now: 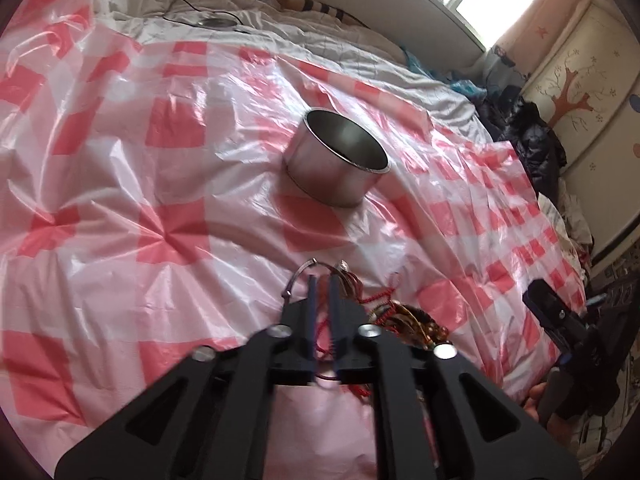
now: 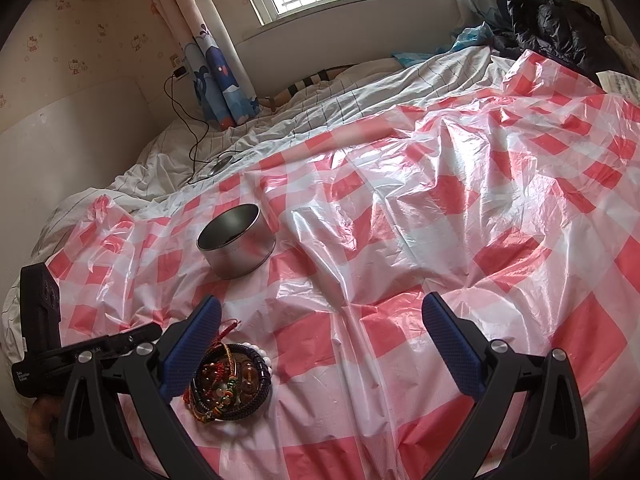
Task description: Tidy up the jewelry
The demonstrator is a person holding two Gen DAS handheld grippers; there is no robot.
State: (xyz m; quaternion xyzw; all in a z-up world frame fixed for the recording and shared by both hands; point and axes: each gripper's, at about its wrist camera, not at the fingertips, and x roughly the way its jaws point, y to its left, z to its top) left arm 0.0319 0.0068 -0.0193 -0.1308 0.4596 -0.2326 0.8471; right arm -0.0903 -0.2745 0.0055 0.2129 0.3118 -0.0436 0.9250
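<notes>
My left tool [image 1: 322, 276] sat at the bottom of its frame with its blue pads a narrow way apart, right over the jewelry [image 2: 228, 380]; a red cord ran between them, though whether they pinched it I couldn't tell. The pile lay low and left in the right view, on the checked sheet [image 2: 440, 240] over the bed. My right tool [image 2: 320, 320] gaped wide and empty, waiting. The tin [image 2: 236, 242] stood open beyond, ready to receive, I reckoned.
</notes>
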